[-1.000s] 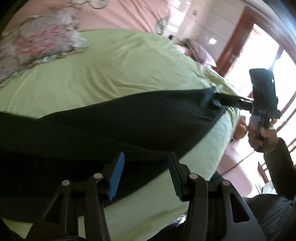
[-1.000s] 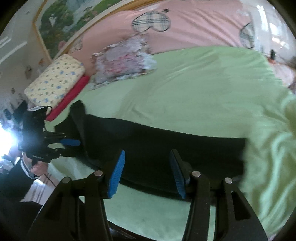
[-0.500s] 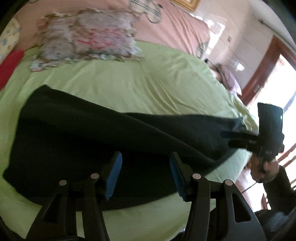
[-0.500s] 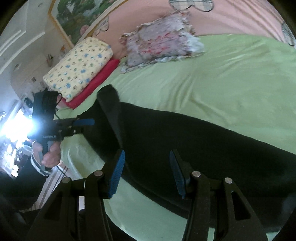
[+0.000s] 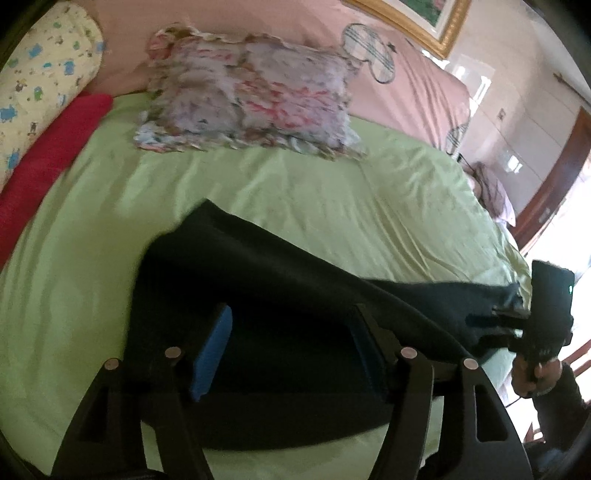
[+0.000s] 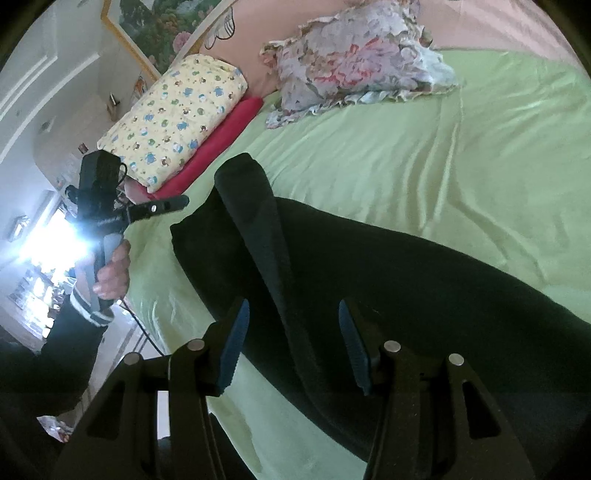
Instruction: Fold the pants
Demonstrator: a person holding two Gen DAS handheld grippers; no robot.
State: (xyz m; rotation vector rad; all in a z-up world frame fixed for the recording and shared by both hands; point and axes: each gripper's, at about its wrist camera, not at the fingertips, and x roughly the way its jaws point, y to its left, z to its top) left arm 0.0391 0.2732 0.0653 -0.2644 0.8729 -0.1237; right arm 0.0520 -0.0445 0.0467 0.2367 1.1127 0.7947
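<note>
Black pants (image 5: 295,332) lie stretched out flat along the near edge of the green bed (image 5: 295,192); they also show in the right wrist view (image 6: 369,266). My left gripper (image 5: 291,350) is open and empty above the waist end. From the right wrist view it (image 6: 177,203) hovers just left of the pants' end, apart from the cloth. My right gripper (image 6: 291,343) is open and empty above the pants. From the left wrist view it (image 5: 495,325) sits at the far leg end, its fingers dark against the cloth.
A floral pillow (image 5: 251,99) lies at the head of the bed. A yellow patterned pillow (image 6: 177,114) rests on a red one (image 6: 218,144) at the left corner. A pink headboard (image 5: 332,33) stands behind. A doorway (image 5: 554,192) is at the right.
Both grippers have swung back towards each other's ends, bringing the pillows and the pants' waist end into view. The pants have stayed flat on the bed. Both jaws stay open.
</note>
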